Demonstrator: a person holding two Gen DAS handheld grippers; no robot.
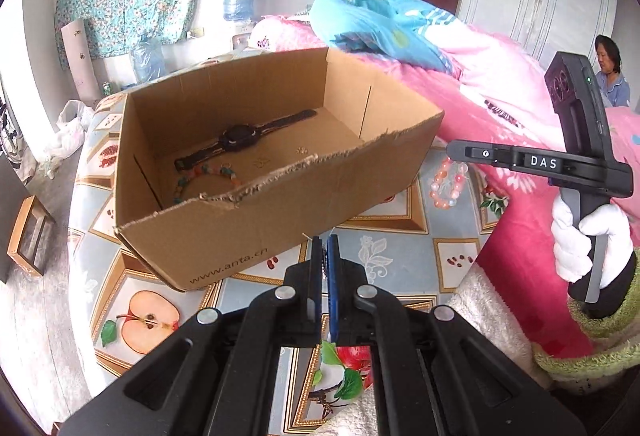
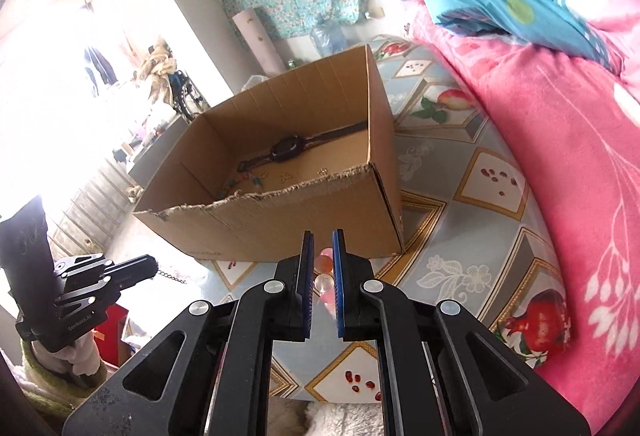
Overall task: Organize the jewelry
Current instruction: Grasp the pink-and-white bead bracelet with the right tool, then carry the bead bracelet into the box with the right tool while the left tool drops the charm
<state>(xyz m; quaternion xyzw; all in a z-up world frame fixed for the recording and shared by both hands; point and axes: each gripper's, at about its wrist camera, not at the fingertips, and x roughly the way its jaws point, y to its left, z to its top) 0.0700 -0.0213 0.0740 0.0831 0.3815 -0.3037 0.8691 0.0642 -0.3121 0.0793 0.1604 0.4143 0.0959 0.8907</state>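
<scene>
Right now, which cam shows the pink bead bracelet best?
Left wrist. There the pink bracelet lies in full view on the bedspread, right of the box. In the right wrist view only a few beads show between the right gripper fingers.

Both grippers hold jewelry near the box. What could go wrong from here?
The pink bead bracelet dangles from the right gripper; it may snag the box's torn front edge. The thin chain in the left gripper could slip out before reaching the box.
</scene>
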